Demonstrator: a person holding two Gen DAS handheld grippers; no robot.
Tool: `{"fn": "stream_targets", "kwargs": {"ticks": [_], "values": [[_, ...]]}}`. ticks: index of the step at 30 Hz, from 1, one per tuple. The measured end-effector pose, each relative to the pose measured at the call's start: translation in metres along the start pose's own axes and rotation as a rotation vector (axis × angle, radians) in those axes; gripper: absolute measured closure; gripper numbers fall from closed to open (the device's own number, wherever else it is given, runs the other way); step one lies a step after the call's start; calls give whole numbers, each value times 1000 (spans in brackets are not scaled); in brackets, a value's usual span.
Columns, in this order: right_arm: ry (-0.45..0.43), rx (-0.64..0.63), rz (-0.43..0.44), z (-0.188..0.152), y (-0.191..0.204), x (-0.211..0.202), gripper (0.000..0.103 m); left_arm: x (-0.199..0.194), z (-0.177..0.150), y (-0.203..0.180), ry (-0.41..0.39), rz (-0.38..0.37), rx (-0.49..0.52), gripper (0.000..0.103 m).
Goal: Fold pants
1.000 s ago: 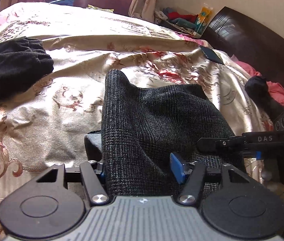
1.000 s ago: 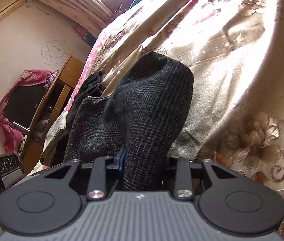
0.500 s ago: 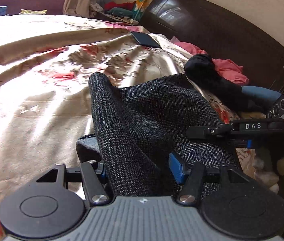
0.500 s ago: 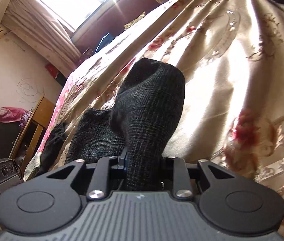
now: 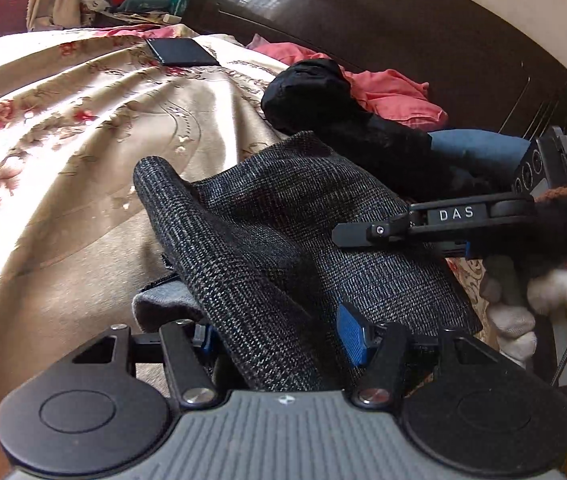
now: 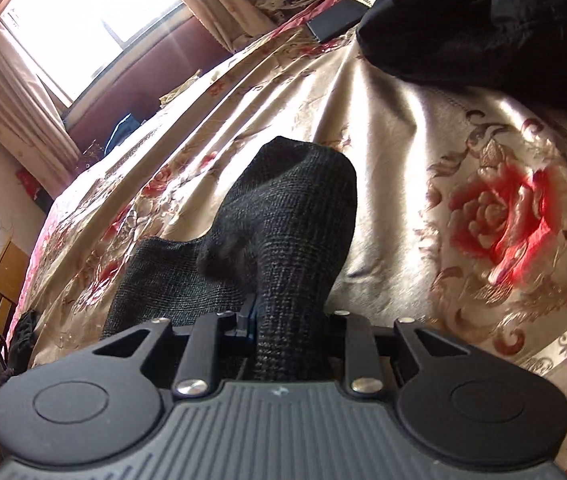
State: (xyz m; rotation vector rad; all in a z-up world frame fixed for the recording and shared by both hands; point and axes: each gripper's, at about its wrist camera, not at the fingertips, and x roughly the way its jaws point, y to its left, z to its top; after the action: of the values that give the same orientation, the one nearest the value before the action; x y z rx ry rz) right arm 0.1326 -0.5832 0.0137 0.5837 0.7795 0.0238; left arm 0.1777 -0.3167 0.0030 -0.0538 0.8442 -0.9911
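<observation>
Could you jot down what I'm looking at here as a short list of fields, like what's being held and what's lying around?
Setting: bed with a floral bedspread
Item worked on: dark grey checked pants
Left gripper: pants bunched between its fingers
Right gripper: clamped on a fold of the pants
Nearby: black garment, pink cloth, dark phone, dark headboard
Person: a white-gloved hand holds the right gripper

One pair of grey checked pants (image 5: 303, 240) is lying bunched on the bedspread (image 5: 63, 152), which is one in number. Two grippers are showing: the left gripper (image 5: 279, 336) and the right gripper (image 6: 287, 320). One dark flat phone-like slab (image 5: 181, 52) is lying near the headboard edge. One black garment (image 5: 323, 96), one pink cloth (image 5: 391, 92) and one blue cloth (image 5: 479, 148) are sitting there too.
</observation>
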Motion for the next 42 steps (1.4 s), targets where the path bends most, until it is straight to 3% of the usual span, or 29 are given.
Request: {"fn": "stream_targets", "kwargs": {"ticks": [7,10,12,14,16,19,20,22,25,27,29,31,33,34,37,40,42], "values": [[8,12,-54,22,-34,14,78,56,18,-28,27,-19,10,34],[23,58,-85,25,-51,13,71,63,15,-32,34,-2,13,34],[-21,36,-105,17,-49,-1,70,52,4,-24,55,-5,-11,34],[-59,-16,-152,8,-41,-11,63,29,-11,-17,52,22,-8,34],[-116,-73,-238,1,-34,-22,57,10,-21,-12,46,37,-9,34],[-242,-152,-350,0,-20,-37,57,0,-15,-16,5,68,25,34],[-277,-151,-356,2,-16,-43,57,0,-9,-19,-18,75,47,34],[-315,-160,-282,5,-3,-53,57,5,1,-23,-47,68,40,34],[-245,-192,-134,6,26,-43,57,19,6,-28,-54,60,-17,34],[-153,-199,-28,4,46,-30,57,23,-3,-40,-61,91,-14,33],[-88,-261,11,-6,69,-16,57,21,-14,-47,-74,115,3,33],[-49,-357,-23,-15,88,-2,56,22,-20,-47,-54,93,-12,33],[-3,-433,-140,-27,97,18,57,19,-25,-44,-41,91,-13,33],[22,-435,-161,-30,95,24,63,17,-28,-44,-40,108,11,33],[67,-431,-154,-40,82,23,89,9,-30,-34,-44,123,27,33],[52,-448,-152,-39,79,-1,96,7,-26,-19,-50,111,3,32],[50,-470,-153,-34,79,-13,96,14,-17,-13,-60,87,-5,26]]}}
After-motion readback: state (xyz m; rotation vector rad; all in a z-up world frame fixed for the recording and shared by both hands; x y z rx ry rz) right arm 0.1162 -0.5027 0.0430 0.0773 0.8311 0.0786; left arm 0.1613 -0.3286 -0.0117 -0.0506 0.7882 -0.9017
